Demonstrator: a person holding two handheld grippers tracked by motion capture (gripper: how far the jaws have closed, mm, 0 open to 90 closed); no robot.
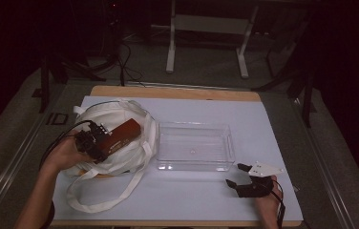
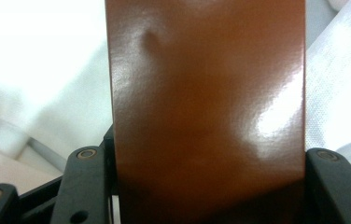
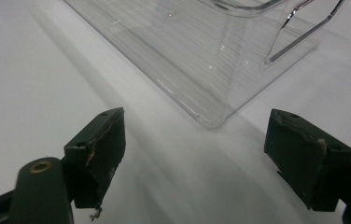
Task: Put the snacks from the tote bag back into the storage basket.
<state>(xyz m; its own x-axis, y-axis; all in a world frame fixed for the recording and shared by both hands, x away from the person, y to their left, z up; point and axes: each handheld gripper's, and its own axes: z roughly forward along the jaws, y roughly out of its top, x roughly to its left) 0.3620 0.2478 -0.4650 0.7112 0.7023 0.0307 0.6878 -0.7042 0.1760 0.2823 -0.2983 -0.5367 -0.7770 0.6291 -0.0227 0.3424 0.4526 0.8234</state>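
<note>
A glossy red-brown box (image 1: 124, 134) hangs tilted just above the mouth of a white cloth tote bag (image 1: 115, 113) at the left of the table. My left gripper (image 1: 107, 142) is shut on its near end. In the left gripper view the box (image 2: 206, 107) stands between both black jaws, with bag cloth (image 2: 38, 70) behind it. A clear plastic tray (image 1: 194, 125) sits empty at the middle. My right gripper (image 1: 235, 174) rests open on the table off the tray's near right corner; in the right gripper view its gap (image 3: 194, 149) holds nothing and faces the tray's corner (image 3: 211, 60).
A white sheet (image 1: 263, 124) covers the wooden table. The bag's long strap (image 1: 102, 202) loops toward the front edge at the left. A cable (image 1: 56, 143) trails from the left gripper. Beyond the table stands a white-legged frame (image 1: 170, 47) on dark carpet.
</note>
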